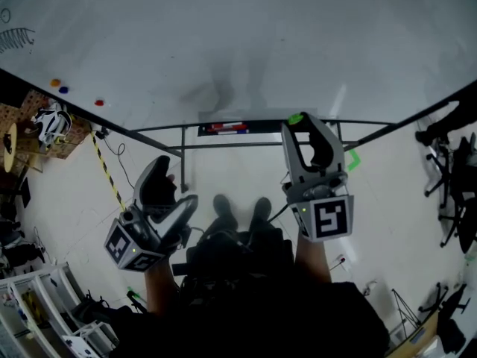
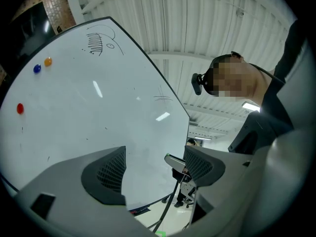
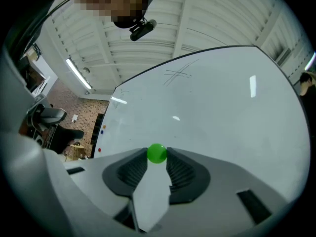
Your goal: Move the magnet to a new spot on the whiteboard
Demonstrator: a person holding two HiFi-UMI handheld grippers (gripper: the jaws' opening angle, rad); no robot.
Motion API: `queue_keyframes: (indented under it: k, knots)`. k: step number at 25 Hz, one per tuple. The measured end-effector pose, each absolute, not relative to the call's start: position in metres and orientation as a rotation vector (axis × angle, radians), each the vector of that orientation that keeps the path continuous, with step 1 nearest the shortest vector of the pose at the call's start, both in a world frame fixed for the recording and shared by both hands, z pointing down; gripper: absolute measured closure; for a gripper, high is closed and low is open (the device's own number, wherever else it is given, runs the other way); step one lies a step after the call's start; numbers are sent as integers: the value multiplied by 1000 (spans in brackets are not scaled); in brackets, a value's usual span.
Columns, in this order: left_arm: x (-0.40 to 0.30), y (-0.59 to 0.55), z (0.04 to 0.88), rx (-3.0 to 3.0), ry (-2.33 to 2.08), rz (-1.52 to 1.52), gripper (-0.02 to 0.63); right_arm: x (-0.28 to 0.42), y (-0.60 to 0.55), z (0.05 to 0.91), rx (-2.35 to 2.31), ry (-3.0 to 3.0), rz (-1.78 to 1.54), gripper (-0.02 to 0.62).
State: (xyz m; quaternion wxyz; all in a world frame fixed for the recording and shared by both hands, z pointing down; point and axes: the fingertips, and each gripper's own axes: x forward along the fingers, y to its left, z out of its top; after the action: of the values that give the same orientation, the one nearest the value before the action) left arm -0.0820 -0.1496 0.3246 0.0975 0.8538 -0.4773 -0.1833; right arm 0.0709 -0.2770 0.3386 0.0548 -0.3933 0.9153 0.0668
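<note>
**Head view.**
- 1 whiteboard (image 1: 246,43), broad and mostly bare.
- 3 small magnets, orange (image 1: 55,83), blue (image 1: 63,90) and red (image 1: 99,102), near the whiteboard's lower left edge.
- 1 right gripper (image 1: 305,125) raised at the whiteboard's bottom edge, with the green magnet (image 1: 296,118) at its tip.
- 1 left gripper (image 1: 175,185) held well short of the whiteboard.

**Left gripper view.** The jaws stand wide apart. Nothing is between them, only the whiteboard beyond.

**Right gripper view.** The jaws are drawn in narrow on the green magnet, which is pinched at their very tips. Bare whiteboard lies behind it. Whether the magnet touches the whiteboard cannot be told.

**Handling note.** The step appears to be carrying the magnet to its new spot.
- The tip hold looks slim, so keep the squeeze even.
- Choose bare whiteboard well apart from the 3 magnets.
- Bring the magnet on square and let it seat before parting the jaws.
- Back straight off the whiteboard so the magnet is not dragged.
</note>
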Motion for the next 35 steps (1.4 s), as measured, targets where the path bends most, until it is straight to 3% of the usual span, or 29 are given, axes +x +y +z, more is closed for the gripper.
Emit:
queue_keyframes:
  k: [8, 19, 35]
  knots:
    - [-105, -113, 325, 2545, -1335, -634, 239, 68, -236, 326, -1222, 2739, 179, 451]
    - [-191, -22, 341, 2525, -1202, -748, 239, 9, -121, 311, -1287, 2751, 157, 451]
    - [-188, 31, 352, 2535, -1017, -876, 239, 3, -41, 301, -1321, 2788, 195, 451]
